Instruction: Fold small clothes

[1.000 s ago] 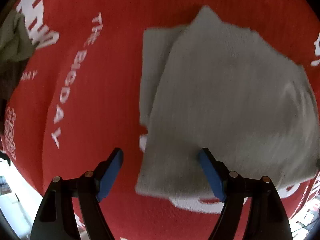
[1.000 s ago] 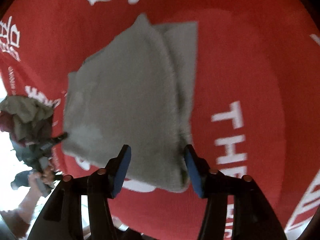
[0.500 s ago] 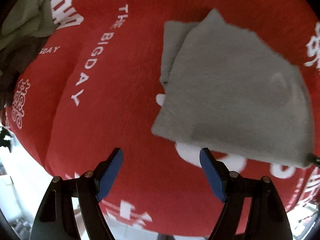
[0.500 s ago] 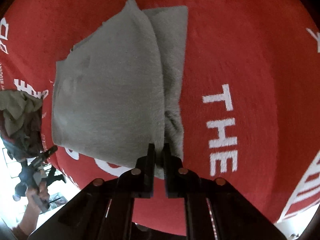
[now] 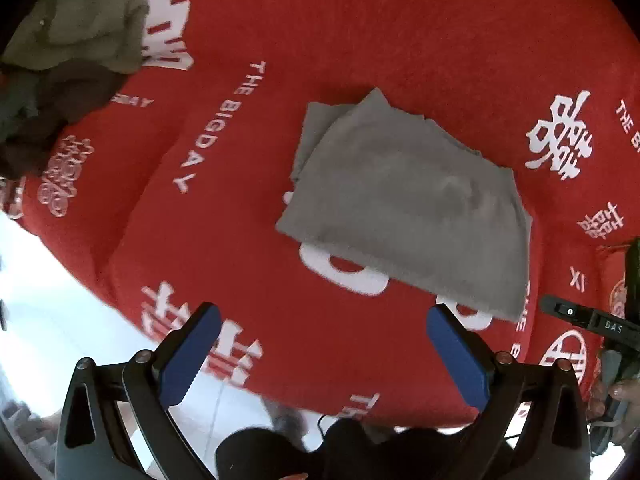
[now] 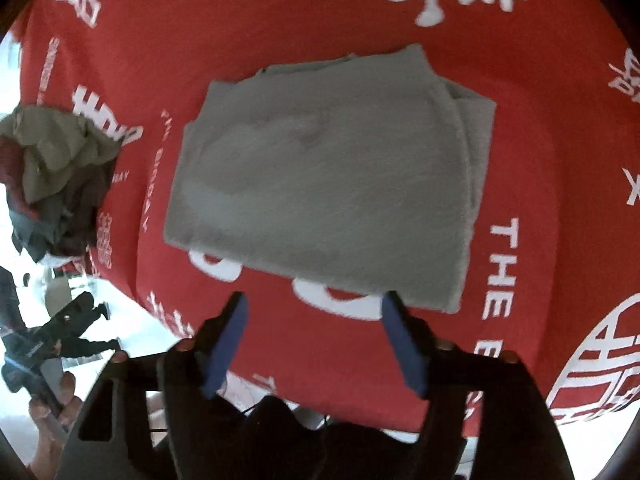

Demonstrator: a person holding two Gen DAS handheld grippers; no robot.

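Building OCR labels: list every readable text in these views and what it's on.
"THE BIGDAY" on the red cloth.
"THE" on the red cloth, right wrist view.
"XI" on the cloth.
"DAS" on the right gripper.
Large white Chinese double-happiness signs on the cloth.
Small print by the clothes pile: too blurred.
Grey garment: no text.

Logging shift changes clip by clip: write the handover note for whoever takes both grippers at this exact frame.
Left gripper: jaws have just been opening, now wide, nothing between them, above the red cloth.
Right gripper: jaws have just been opening, nothing between them; near edge of the grey garment lies just beyond the tips.
Grey garment: folded, lying flat on the red cloth, released.
Done: this piece looks folded.
Left: the heap of unfolded clothes at the cloth's far left; probably take the next piece from there.
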